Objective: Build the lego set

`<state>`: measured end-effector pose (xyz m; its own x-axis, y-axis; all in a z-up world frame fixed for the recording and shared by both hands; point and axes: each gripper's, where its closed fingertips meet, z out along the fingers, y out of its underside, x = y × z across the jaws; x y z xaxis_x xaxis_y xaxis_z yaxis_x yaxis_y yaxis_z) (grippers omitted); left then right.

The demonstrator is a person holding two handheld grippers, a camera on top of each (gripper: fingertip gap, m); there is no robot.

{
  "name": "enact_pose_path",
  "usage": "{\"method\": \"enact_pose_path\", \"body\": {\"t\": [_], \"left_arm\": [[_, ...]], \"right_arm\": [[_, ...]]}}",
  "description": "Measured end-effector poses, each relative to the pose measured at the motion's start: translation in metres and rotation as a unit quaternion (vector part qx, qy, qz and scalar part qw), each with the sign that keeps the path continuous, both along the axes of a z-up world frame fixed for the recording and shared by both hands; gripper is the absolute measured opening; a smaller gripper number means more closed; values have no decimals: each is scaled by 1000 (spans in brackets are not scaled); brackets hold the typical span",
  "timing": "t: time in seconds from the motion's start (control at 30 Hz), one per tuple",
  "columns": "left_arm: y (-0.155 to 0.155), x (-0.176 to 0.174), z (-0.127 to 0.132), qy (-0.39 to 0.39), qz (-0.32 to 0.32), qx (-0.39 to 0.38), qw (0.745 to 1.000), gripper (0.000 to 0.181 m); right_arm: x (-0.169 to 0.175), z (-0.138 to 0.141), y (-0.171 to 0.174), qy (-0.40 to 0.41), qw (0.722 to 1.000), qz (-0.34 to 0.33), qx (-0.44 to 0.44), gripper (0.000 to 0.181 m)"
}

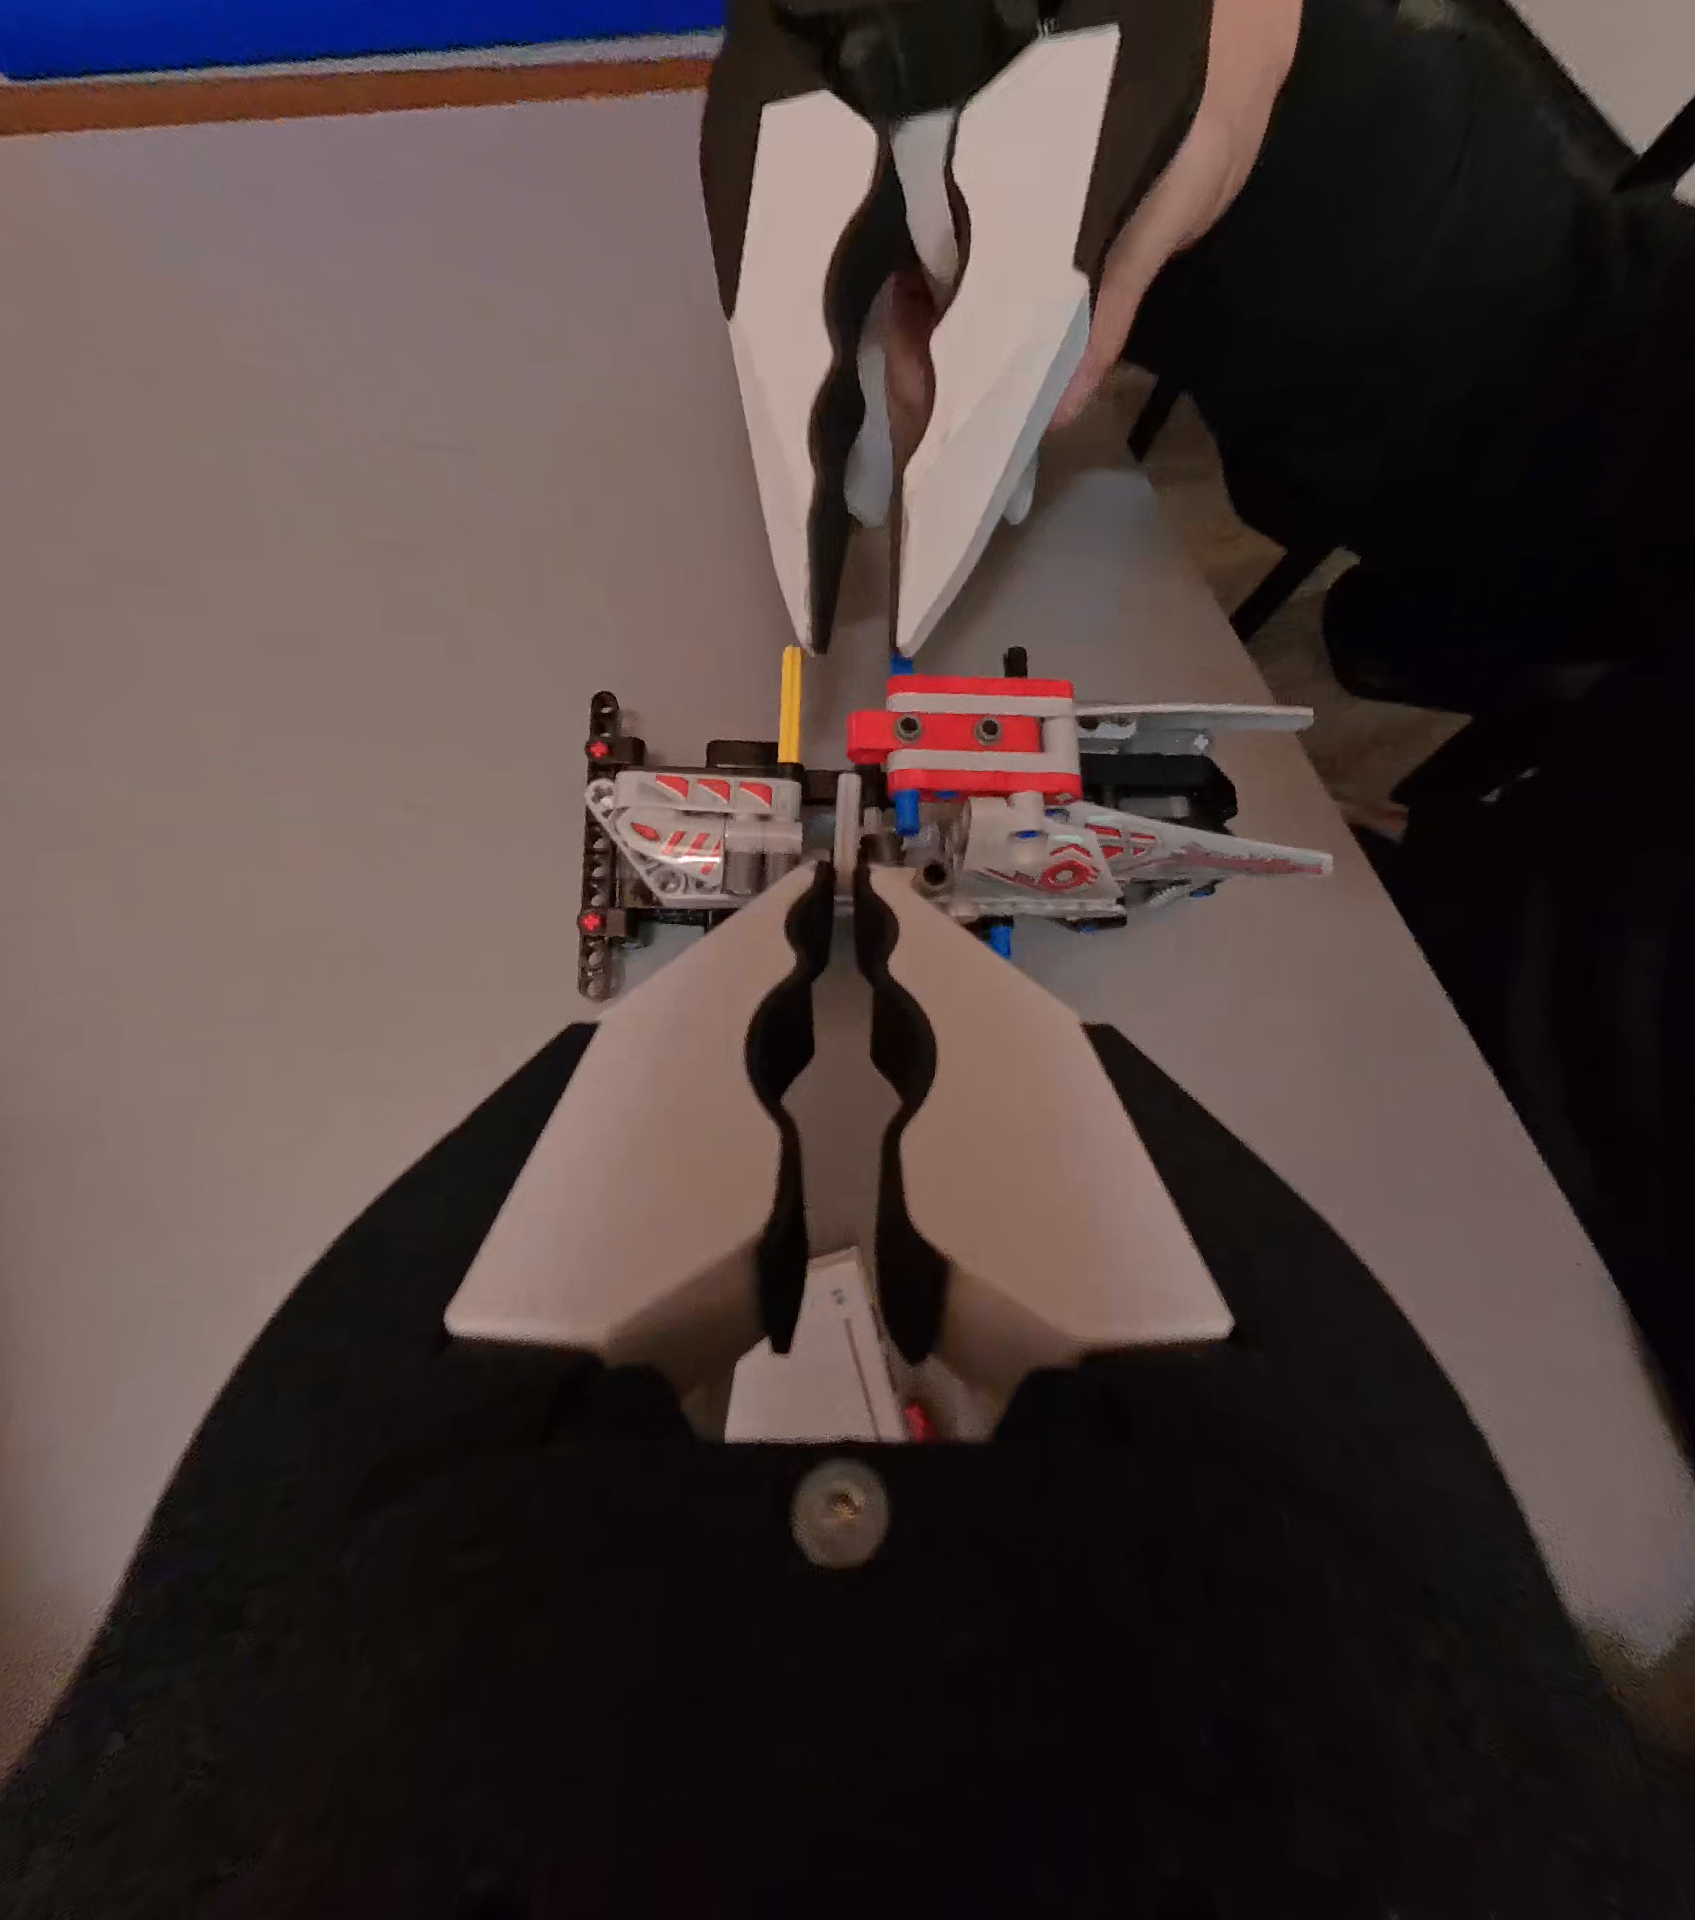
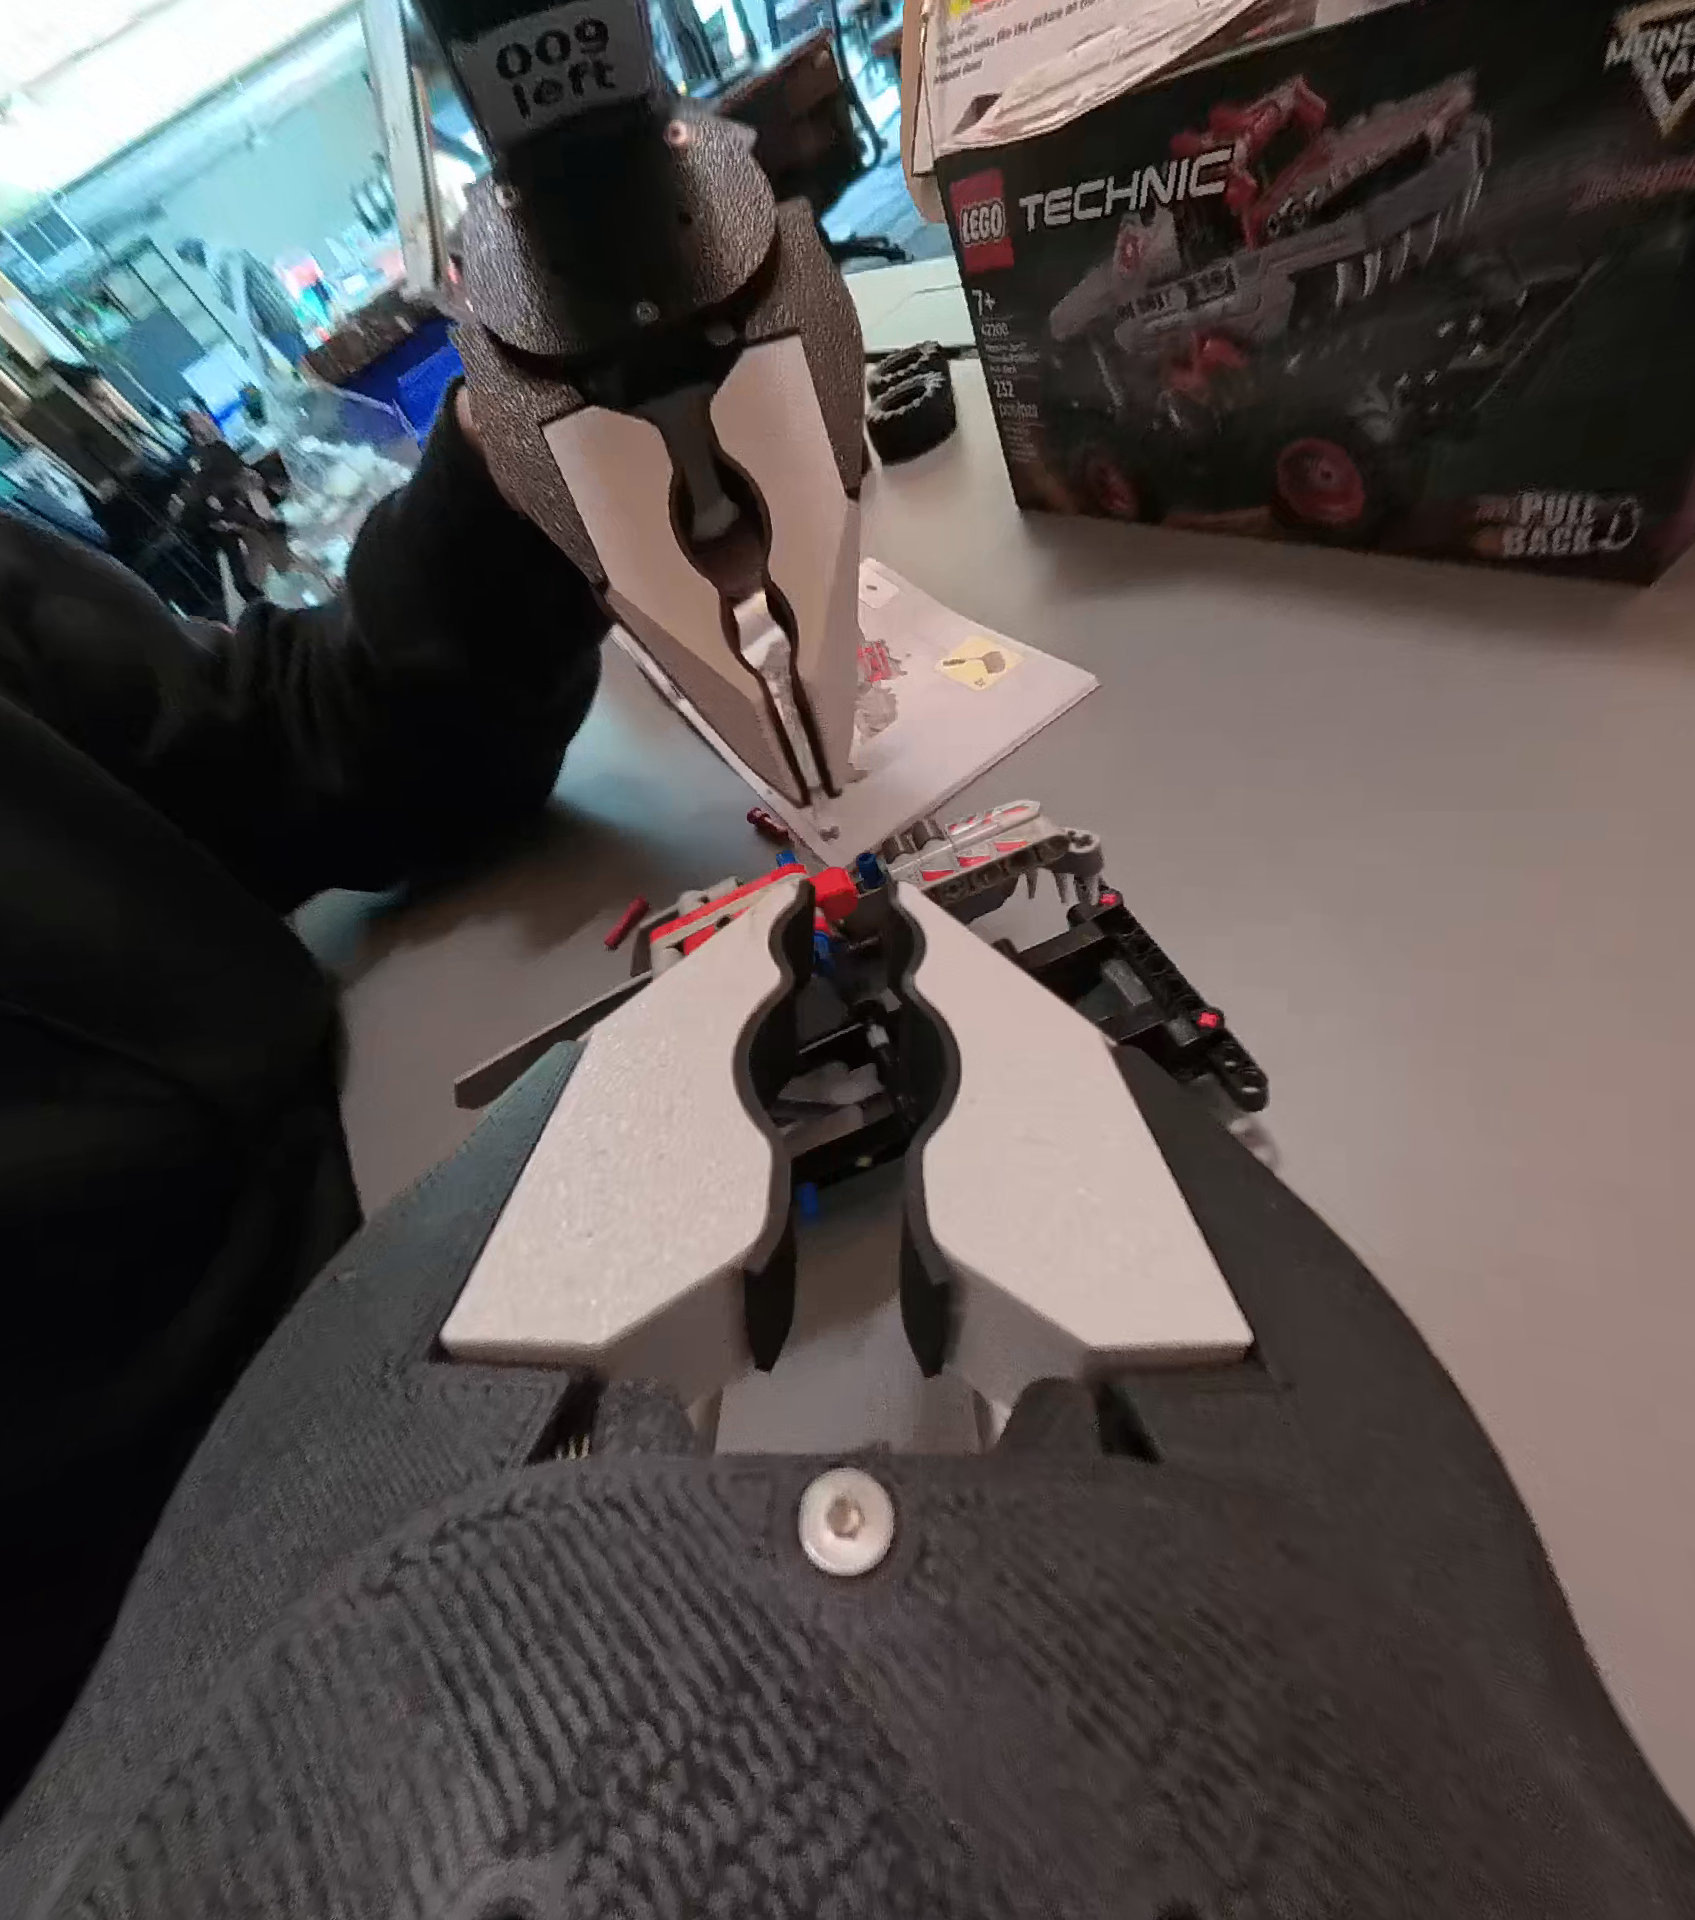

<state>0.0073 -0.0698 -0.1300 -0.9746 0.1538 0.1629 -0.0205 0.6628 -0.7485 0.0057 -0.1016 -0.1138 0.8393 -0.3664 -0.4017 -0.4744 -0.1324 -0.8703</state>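
The partly built grey, black and red Lego truck (image 1: pixel 708 831) lies on the pale table, with a red-and-grey block (image 1: pixel 968 732) on top and a yellow axle (image 1: pixel 791 707) standing up. My left gripper (image 1: pixel 845 875) has its jaws almost closed on a thin grey piece (image 1: pixel 849 816) at the model's middle. It also shows in the right wrist view (image 2: pixel 817 798). My right gripper (image 2: pixel 843 902) comes down from the opposite side, narrowly open. Its tips straddle a red part (image 2: pixel 830 891) and a blue pin (image 2: pixel 866 864). In the left wrist view the right gripper (image 1: pixel 858 649) hangs just above the block.
The set's box (image 2: pixel 1342 312) stands at the back right. An instruction sheet (image 2: pixel 978 707) lies behind the model, with black tyres (image 2: pixel 910 405) beyond it. Loose red pins (image 2: pixel 625 923) lie at the left. The table edge (image 1: pixel 1425 935) and a person in black are close by. Spacing between my two grippers at the tips: around 4 cm.
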Motion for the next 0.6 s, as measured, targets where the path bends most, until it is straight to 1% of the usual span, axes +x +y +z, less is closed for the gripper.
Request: {"method": "enact_pose_path", "body": {"t": [0.13,0.2,0.33,0.47,0.6], "left_arm": [[-2,-2,-7,-24,-24,31,999,1],[-5,-2,-9,-27,-29,35,999,2],[-7,0,-7,-27,-27,36,999,1],[-5,-3,-3,-26,-32,33,999,1],[-8,-4,-3,-23,-30,33,999,1]], "right_arm": [[0,-2,0,47,998,-9,30,15],[5,-6,-2,58,998,-26,30,24],[4,-11,0,91,995,-24,45,33],[2,-12,2,99,994,-20,45,35],[0,-12,3,107,993,-14,53,29]]}}
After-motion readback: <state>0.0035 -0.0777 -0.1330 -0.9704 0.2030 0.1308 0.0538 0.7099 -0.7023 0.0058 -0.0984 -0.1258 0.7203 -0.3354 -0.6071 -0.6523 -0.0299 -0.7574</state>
